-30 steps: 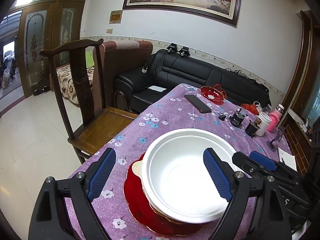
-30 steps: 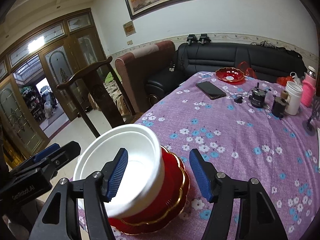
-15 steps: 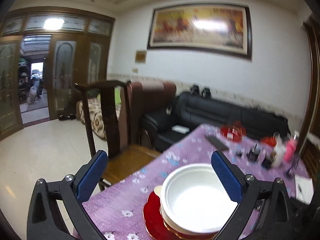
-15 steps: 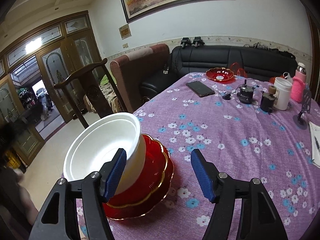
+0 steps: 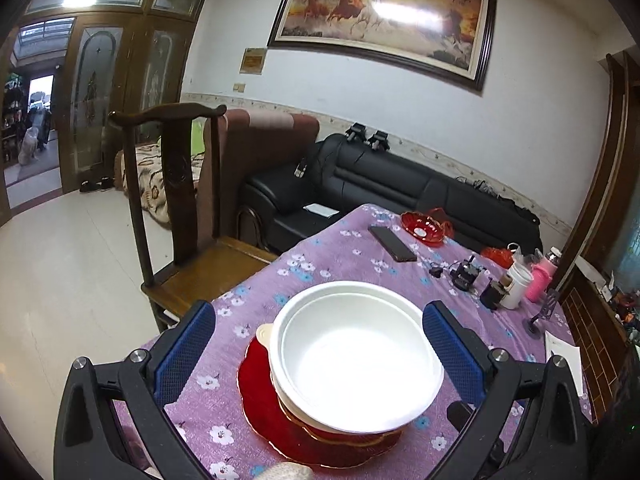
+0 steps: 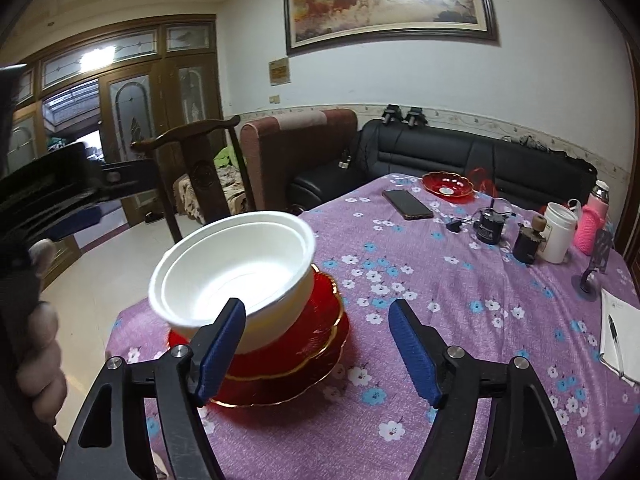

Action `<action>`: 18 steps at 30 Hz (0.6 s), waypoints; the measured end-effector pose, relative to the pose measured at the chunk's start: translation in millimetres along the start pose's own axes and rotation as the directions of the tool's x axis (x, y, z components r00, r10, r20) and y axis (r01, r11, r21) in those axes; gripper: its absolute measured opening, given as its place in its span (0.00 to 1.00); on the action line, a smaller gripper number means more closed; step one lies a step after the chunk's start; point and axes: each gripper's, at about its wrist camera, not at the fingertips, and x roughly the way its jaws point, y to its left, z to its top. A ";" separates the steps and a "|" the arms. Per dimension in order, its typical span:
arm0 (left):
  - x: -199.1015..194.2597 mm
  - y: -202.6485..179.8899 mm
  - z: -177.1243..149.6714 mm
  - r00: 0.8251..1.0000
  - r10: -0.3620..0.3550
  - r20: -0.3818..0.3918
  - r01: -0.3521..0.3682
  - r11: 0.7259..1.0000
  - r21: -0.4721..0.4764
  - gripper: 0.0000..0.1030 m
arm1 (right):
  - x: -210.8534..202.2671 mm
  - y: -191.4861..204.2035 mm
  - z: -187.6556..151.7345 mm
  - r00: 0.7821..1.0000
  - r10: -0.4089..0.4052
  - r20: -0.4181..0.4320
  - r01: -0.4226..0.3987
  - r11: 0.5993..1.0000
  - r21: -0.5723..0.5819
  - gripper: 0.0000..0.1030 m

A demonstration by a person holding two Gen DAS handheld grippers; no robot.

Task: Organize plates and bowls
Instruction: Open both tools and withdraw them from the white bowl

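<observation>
Both tongs gape empty around round white bowls on scalloped red plates.

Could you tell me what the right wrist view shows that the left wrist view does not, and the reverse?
Only the right wrist view shows the notebook with a pen, the person's hand at the left edge, and the bowls' outer wall. Only the left wrist view shows the chair seat and shoes by the door. Both show nested white bowls on stacked red plates, the far red dish, the phone, and an open gripper.
</observation>
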 end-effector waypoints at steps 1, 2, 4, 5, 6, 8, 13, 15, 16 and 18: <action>-0.6 -1.7 -0.8 1.000 0.010 0.003 -0.010 1.000 0.006 1.00 | -0.5 0.5 0.3 1.000 0.001 0.002 -0.001 1.000 -0.002 0.77; -1.7 -3.5 -1.5 1.000 0.019 0.010 -0.019 1.000 0.013 1.00 | -1.1 1.4 -0.1 1.000 0.000 0.005 0.000 1.000 -0.006 0.77; -4.3 -9.6 -2.5 0.998 0.055 0.029 -0.056 0.998 0.040 1.00 | -1.4 3.3 0.3 1.000 0.004 0.009 -0.004 1.000 -0.012 0.77; -4.9 -12.9 -2.8 0.997 0.065 0.035 -0.067 0.996 0.053 1.00 | -1.5 4.6 1.0 1.000 0.008 0.009 -0.008 1.000 -0.014 0.77; -5.7 -14.6 -3.8 0.997 0.071 0.038 -0.073 0.995 0.061 1.00 | -1.8 6.2 1.1 1.000 0.013 0.009 -0.013 1.000 -0.016 0.77; -5.5 -18.5 -5.4 0.996 0.081 0.039 -0.084 0.994 0.074 1.00 | -2.0 10.0 1.9 1.000 0.018 0.010 -0.018 1.000 -0.024 0.78; 0.4 -20.2 -7.1 0.995 0.093 0.024 -0.095 0.992 0.083 1.00 | 0.7 14.8 0.7 1.000 0.025 0.003 -0.025 0.999 -0.036 0.80; 2.4 -17.7 -6.6 0.995 0.095 0.016 -0.096 0.992 0.077 1.00 | 2.2 16.1 0.4 1.000 0.024 -0.002 -0.024 0.999 -0.039 0.80; 3.5 -16.5 -6.6 0.995 0.096 0.013 -0.097 0.993 0.073 1.00 | 3.2 16.9 0.3 1.000 0.024 -0.004 -0.024 0.999 -0.038 0.80; 4.7 -14.1 -6.8 0.995 0.101 0.010 -0.101 0.993 0.068 1.00 | 6.4 16.2 0.3 1.000 0.027 -0.010 -0.027 0.999 -0.037 0.80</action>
